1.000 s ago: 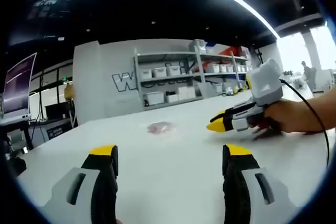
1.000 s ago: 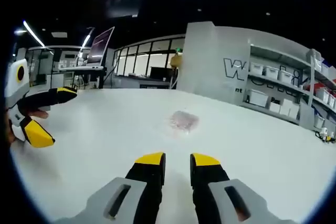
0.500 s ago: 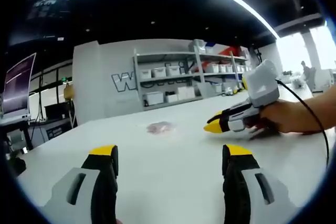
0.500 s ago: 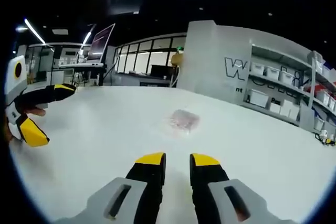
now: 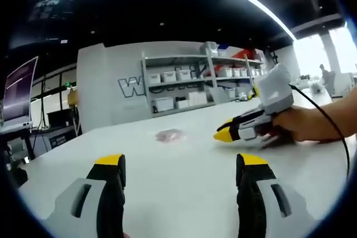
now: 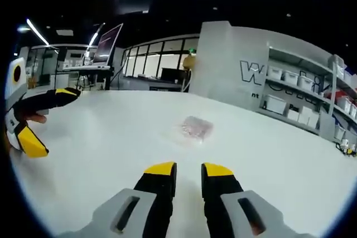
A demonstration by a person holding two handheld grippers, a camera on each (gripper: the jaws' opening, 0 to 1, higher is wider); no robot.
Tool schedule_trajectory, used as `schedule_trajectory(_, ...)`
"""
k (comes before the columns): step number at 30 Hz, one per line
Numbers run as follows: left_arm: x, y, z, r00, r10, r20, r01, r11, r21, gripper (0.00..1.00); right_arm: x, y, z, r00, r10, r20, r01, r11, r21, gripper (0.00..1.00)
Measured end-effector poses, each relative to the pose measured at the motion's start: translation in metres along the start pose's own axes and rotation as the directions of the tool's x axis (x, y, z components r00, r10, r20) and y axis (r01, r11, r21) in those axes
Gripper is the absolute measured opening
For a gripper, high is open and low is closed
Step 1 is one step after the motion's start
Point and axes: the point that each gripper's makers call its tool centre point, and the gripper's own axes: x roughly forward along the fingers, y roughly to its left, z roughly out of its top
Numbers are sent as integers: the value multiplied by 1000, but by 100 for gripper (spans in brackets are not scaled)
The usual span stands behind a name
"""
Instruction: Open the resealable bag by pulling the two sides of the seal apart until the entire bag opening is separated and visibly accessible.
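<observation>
Spread wide, the yellow-tipped jaws of my left gripper rise from the bottom of the left gripper view with nothing between them, over a bare white table. At centre frame, well beyond the tips, the resealable bag lies flat on the table, small and pinkish, its seal too small to make out. At right of frame my right gripper comes in, held in my hand, its yellow tips pointing left and ending just to the right of the bag, apart from it. Across the upper middle, shelving with white bins lines a grey wall, and a monitor stands at the left edge.

In the right gripper view, my right gripper's jaws stand nearly together at bottom centre, a narrow gap between the yellow tips, holding nothing. The bag lies at centre frame on the table, above the tips and clear of them. At the left edge my left gripper shows with its two jaws well apart. Shelving fills the right side.
</observation>
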Motion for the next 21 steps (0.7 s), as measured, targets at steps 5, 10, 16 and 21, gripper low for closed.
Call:
schedule_trajectory(5, 1, 0, 0, 1000, -2, -1, 2, 1000, 3, 81, 0, 0, 1, 1000, -2, 2, 2, 1000, -2, 15)
schedule_trajectory(10, 1, 0, -1, 1000, -1, -1, 1, 1000, 4, 81, 8, -2, 2, 1000, 1, -1, -1, 1000, 1, 15)
schedule_trajectory(16, 2, 0, -1, 1000, -2, -2, 2, 1000, 6, 81, 22, 0, 1, 1000, 11, -24, -11, 1000, -15, 15)
schedule_trajectory(21, 2, -1, -2, 1000, -2, -6, 2, 1000, 15, 81, 33, 0, 1, 999, 15, -35, -16, 1000, -22, 15)
